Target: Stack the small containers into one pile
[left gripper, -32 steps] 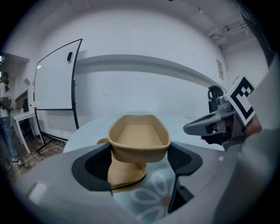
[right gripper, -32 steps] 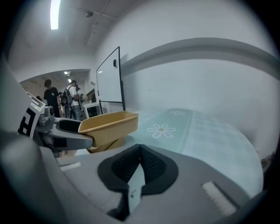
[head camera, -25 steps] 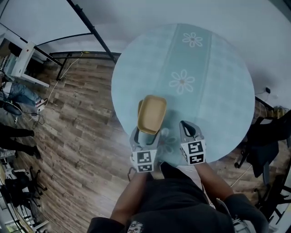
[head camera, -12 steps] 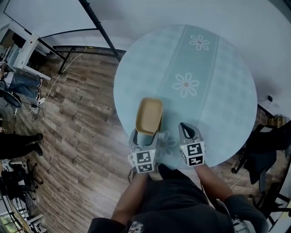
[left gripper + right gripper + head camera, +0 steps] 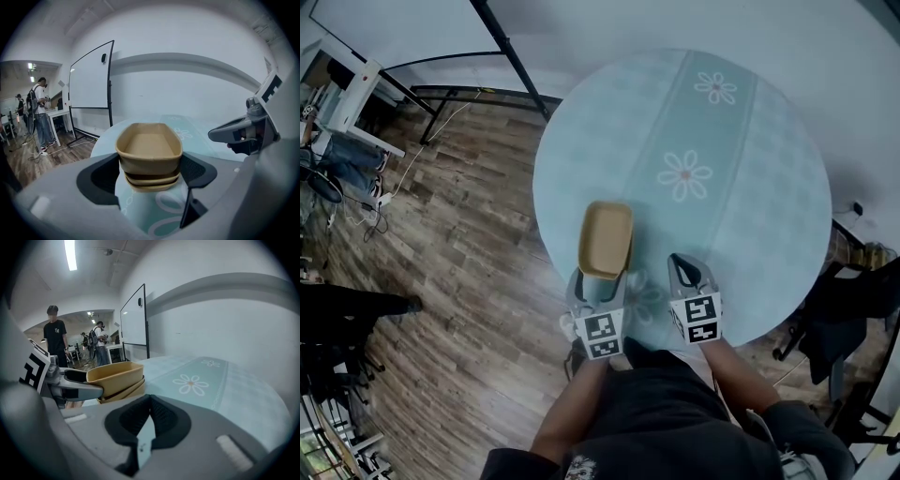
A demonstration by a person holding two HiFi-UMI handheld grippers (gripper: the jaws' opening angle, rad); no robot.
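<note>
**Top container settling onto the pile, left gripper clamped on it.**
The left gripper (image 5: 602, 284) has its pads pressed on both long sides of the top container (image 5: 149, 149). It sits between the fingers, nested on the 2 lower containers (image 5: 151, 183) at the table (image 5: 750, 187) edge. The right gripper (image 5: 149, 416) waits just right of those fingers, its own together and empty. Best play, I'd say: seat it level, then spread the fingers without dragging the pile. The left gripper view shows 3 rims; the head view shows just 1 tan shape.

Dim, bluish, evenly lit pictures; a ceiling strip light (image 5: 71, 254) glows, and fisheye edges bend into dark vignettes.
</note>
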